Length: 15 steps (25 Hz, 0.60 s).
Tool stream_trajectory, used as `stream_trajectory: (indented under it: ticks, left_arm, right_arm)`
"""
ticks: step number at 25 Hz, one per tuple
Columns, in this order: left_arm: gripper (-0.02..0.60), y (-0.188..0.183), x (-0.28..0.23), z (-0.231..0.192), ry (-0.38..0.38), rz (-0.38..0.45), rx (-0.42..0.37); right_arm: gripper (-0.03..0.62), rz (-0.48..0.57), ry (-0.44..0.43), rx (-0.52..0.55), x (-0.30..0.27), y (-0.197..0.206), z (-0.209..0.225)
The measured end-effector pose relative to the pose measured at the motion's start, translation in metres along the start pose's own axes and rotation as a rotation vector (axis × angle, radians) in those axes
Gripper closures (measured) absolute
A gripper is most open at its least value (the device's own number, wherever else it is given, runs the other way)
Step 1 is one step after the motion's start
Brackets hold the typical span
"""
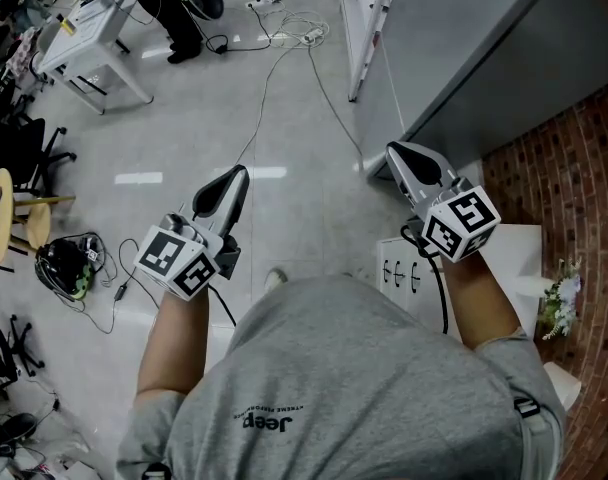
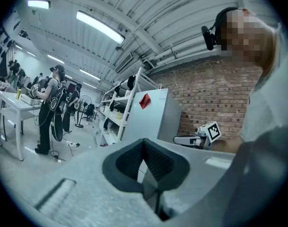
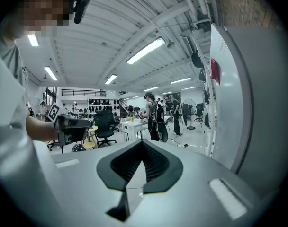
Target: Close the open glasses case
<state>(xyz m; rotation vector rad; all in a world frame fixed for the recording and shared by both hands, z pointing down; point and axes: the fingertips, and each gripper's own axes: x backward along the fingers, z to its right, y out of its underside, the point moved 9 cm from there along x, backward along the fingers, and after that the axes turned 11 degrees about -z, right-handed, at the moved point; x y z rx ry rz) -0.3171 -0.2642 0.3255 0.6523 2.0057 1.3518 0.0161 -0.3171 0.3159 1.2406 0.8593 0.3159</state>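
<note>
The person holds both grippers out over a pale floor [image 1: 304,118]. The left gripper [image 1: 231,190] and the right gripper [image 1: 409,160] are well apart, one on each side of the body. In each gripper's own view the two ribbed black pads meet along a closed seam. Both sets of jaws are pressed together with nothing between them.

The only word that can be read is "Jeep" [image 1: 267,423], printed in dark letters on the person's grey T-shirt [image 1: 384,388]; it appears upside down in the head view. Each marker cube [image 1: 174,260] shows black-and-white square patterns, not letters. A red diamond label [image 2: 145,100] is stuck on the grey cabinet [image 2: 153,122]; its print is too small to read.

Below the right gripper stands a white table [image 1: 514,243] against a brick wall [image 1: 574,168]. A few small dark marks [image 1: 401,274] show on the table, and they cannot be made out. The glasses case cannot be picked out in any view, and the person's arm and shoulder cover part of that table. Cables [image 1: 284,38] trail across the floor.
</note>
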Motion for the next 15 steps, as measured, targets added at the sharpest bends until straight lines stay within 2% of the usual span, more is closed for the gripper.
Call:
stream_trajectory:
  ticks: [15]
  left_arm:
    - [0.584, -0.0016, -0.0015, 0.0044, 0.011, -0.005, -0.001]
  right_arm:
    - [0.586, -0.001, -0.005, 0.007, 0.0011, -0.0005, 0.0007]
